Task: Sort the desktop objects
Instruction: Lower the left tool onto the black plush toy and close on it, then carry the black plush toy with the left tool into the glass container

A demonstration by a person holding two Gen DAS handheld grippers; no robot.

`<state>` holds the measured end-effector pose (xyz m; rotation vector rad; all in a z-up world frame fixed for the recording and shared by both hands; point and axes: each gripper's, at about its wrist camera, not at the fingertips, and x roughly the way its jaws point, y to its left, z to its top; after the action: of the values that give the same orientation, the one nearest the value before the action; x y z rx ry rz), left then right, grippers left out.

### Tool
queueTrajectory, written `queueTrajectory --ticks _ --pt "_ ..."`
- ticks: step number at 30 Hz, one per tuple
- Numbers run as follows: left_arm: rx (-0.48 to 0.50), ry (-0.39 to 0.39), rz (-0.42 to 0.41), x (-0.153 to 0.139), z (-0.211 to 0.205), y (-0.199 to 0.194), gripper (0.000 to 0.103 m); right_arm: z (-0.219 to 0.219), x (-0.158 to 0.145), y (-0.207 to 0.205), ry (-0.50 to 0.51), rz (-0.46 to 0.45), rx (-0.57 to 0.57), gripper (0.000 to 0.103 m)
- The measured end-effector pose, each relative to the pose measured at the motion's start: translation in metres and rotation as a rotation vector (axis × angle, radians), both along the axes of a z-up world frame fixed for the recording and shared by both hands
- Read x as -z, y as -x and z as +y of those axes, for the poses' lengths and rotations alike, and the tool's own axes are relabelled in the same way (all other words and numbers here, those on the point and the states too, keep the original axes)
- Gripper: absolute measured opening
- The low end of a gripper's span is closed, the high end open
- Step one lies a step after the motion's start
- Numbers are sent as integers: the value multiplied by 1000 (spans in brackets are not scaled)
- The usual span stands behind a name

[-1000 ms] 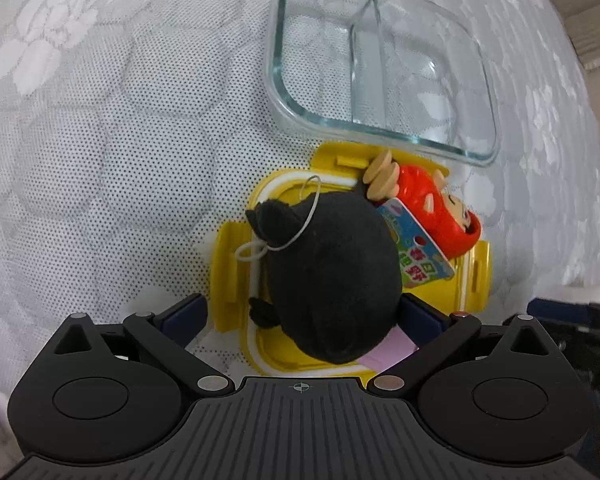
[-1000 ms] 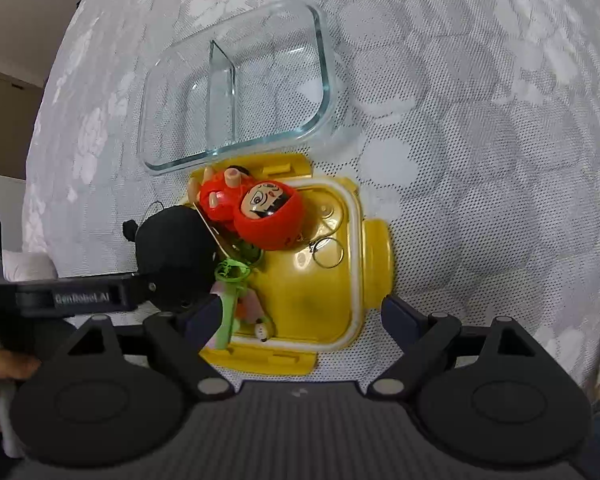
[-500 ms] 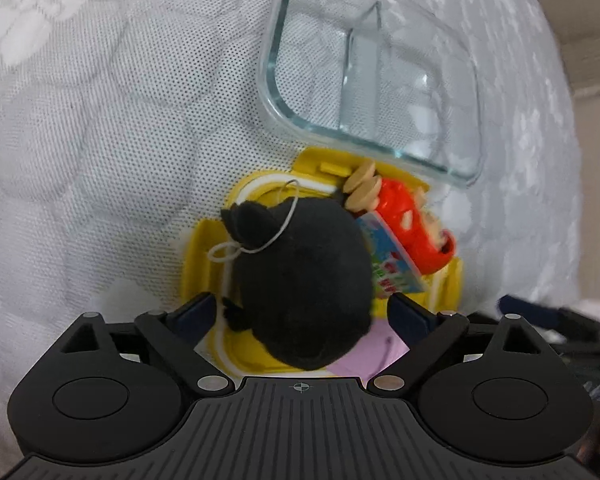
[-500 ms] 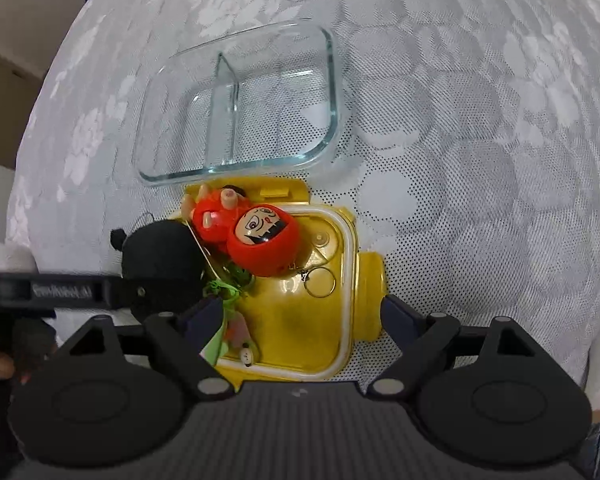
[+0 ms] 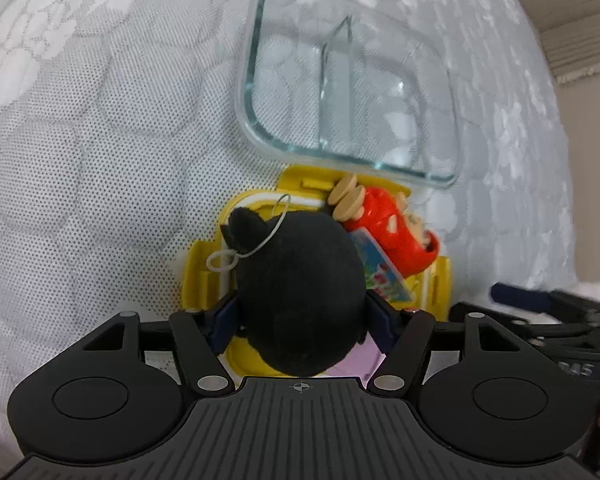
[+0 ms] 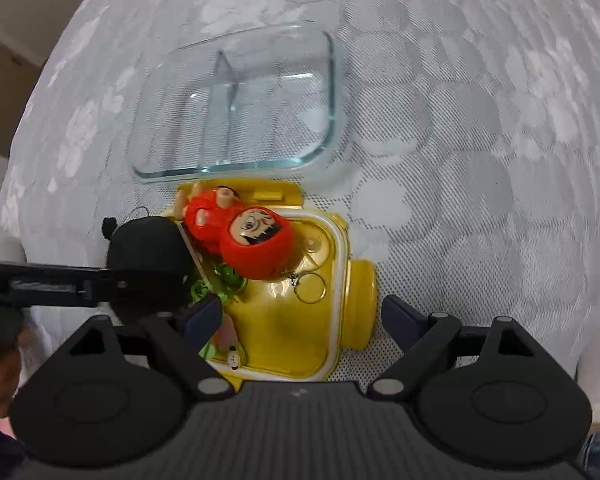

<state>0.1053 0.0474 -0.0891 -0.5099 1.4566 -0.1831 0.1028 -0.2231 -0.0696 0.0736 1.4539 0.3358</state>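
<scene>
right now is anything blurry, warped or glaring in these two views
Left wrist view: fisheye bends the lace tablecloth into a dome; the other gripper at right is smeared; the black plush toy is a dark, detail-less blob. Right wrist view: same bulge, sharper, small highlights on the glass dish rim and yellow lid.

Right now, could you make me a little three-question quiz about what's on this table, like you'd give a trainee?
1. True or false: the glass dish already holds a toy.
2. Multiple choice: what is the left gripper closed on? A) the red doll B) the black plush toy C) the key ring
3. Fill in: the right gripper hovers over the ______ tray with its fingers wide apart.

Key:
1. False; both compartments are empty.
2. B; its fingers press on the plush from either side.
3. Yellow.
</scene>
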Motion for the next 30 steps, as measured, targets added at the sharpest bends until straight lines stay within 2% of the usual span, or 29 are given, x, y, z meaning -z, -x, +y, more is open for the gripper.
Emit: queueTrajectory --ticks 9,16,19,21,30 --pt "-42 44 -94 -42 21 -10 69 -8 4 0 15 29 36 91" --pt "-136 131 -268 -92 45 -25 69 -10 6 0 22 42 41 92" --pt "-154 83 -333 -96 41 -38 69 -10 8 0 29 50 40 92" --pt "-166 37 -344 -94 40 -47 69 -10 9 -1 31 55 43 92" --pt "-173 -96 -280 -75 31 -73 69 -12 14 -2 25 81 53 94"
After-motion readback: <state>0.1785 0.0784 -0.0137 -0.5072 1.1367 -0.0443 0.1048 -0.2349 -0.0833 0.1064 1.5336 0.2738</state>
